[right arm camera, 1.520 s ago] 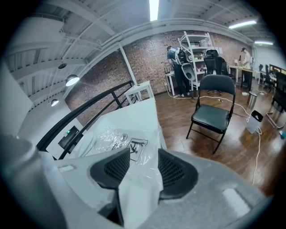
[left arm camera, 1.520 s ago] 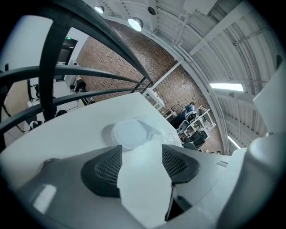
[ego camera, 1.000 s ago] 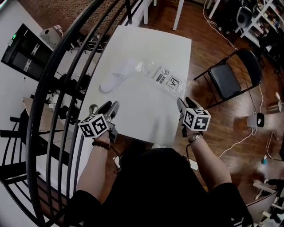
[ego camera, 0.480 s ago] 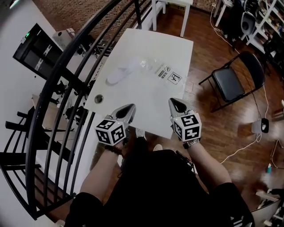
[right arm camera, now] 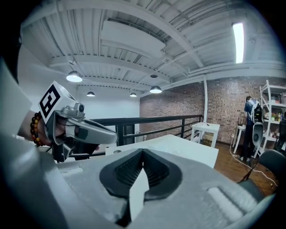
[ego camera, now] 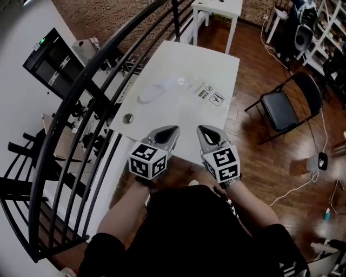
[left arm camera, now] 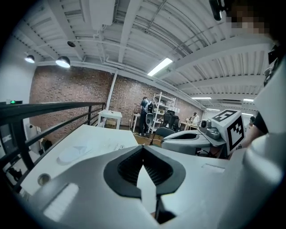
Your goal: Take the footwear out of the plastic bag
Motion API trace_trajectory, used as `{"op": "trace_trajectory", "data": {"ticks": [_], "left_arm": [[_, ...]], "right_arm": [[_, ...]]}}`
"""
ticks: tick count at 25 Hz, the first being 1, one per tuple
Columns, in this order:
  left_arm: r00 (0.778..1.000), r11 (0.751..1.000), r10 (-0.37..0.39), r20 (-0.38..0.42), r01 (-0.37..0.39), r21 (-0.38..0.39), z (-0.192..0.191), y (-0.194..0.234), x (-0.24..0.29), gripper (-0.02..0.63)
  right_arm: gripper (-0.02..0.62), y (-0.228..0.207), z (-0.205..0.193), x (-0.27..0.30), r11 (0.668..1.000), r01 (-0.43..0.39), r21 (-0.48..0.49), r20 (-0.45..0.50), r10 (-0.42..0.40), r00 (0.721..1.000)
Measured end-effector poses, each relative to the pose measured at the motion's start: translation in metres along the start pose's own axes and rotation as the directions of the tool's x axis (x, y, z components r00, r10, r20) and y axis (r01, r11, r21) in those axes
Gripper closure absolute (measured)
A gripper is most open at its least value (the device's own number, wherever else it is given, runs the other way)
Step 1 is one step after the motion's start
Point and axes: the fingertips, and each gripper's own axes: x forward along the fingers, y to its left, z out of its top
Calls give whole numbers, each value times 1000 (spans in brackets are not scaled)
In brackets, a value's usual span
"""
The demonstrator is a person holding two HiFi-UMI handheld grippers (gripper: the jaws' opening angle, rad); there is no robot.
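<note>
A white slipper (ego camera: 153,92) lies on the white table (ego camera: 178,124), at the left end of a clear plastic bag (ego camera: 210,97) with printed labels. From here I cannot tell if the slipper is partly inside the bag. My left gripper (ego camera: 170,131) and right gripper (ego camera: 204,131) hang side by side above the table's near edge, well short of the bag. Both are shut with nothing between the pads. In the left gripper view the shut left gripper (left arm camera: 143,150) points toward the slipper (left arm camera: 75,154). In the right gripper view the right gripper (right arm camera: 142,154) is shut too.
A round hole (ego camera: 128,118) sits near the table's left front corner. A black railing (ego camera: 81,108) runs along the left. A black folding chair (ego camera: 281,108) stands to the right on the wood floor. Another white table (ego camera: 219,8) stands beyond.
Both grippers' jaws have gone from open to shut on nothing. Both hands rose and drew together near the table's front edge. The slipper and bag have not moved.
</note>
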Motion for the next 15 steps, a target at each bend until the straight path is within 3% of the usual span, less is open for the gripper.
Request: {"op": "trace_trajectory", "data": {"ticks": [8,15], "left_arm": [[1000,998,-9,5,8,56,19,-13,-22,592],[999,998,-29,17,28,62,16,-20,-48,592]], "right_arm": [[603,21,31,-9,1000,25,-6,42,-25,999],[603,49,32,-27,997,71,-9,34,-71,997]]}}
